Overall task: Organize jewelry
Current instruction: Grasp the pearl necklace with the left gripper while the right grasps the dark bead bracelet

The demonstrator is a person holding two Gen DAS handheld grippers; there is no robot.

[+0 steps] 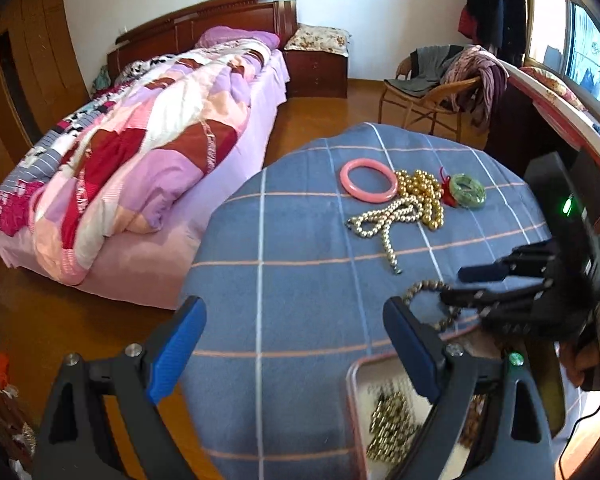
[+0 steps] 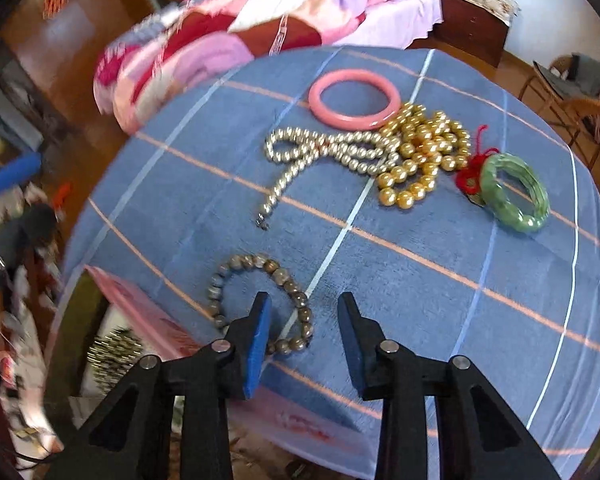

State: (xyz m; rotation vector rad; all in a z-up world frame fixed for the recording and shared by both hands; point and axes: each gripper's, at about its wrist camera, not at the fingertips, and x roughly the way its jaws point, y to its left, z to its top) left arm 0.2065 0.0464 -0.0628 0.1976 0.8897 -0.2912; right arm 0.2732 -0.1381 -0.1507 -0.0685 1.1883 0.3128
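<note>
one brown bead bracelet (image 2: pixel 260 304) straddling left finger of right tongs (image 2: pixel 304 312), ungripped

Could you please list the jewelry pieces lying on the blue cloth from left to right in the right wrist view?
Grey bead bracelet → silver bead necklace → gold bead necklace → green bangle with red knot. The pink bangle overlaps in order, so I left it out.

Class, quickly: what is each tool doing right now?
Left tool: open, holding nothing.
Right tool: open, gripping nothing; one finger sits inside the brown bead bracelet.
</note>
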